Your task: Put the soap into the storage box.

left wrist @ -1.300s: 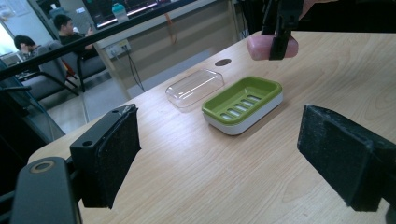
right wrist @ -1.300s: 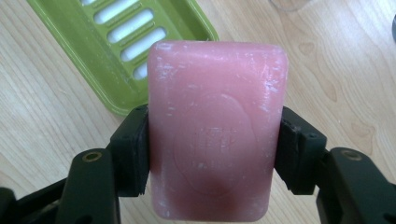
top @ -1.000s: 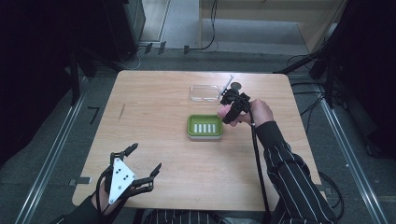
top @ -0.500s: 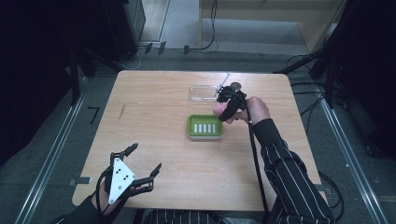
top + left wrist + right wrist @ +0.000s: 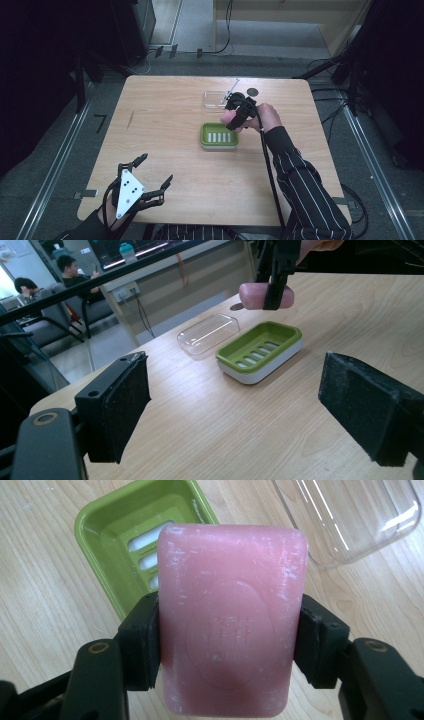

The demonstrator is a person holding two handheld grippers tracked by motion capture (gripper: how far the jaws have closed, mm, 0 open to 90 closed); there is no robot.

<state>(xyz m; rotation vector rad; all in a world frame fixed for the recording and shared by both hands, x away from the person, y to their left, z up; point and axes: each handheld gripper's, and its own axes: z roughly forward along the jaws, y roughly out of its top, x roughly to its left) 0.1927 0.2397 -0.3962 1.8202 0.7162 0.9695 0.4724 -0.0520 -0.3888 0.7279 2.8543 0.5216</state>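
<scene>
Wooden table (image 5: 165, 125), pink soap (image 5: 231, 615) between right tool (image 5: 229, 645) jaws

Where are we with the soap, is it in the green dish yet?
Not yet. Done: the pink soap bar is picked up, clamped in the right tongs. In hand: it hangs above the far right rim of the green soap dish, whose slotted floor is bare. Left: lower and release it, then probably fit the clear lid lying behind the dish. The left tongs rest open near the table's front edge.

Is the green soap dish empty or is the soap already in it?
Empty. The green soap dish shows only bare drain slots, and the pink soap is held above it in the right gripper.
</scene>
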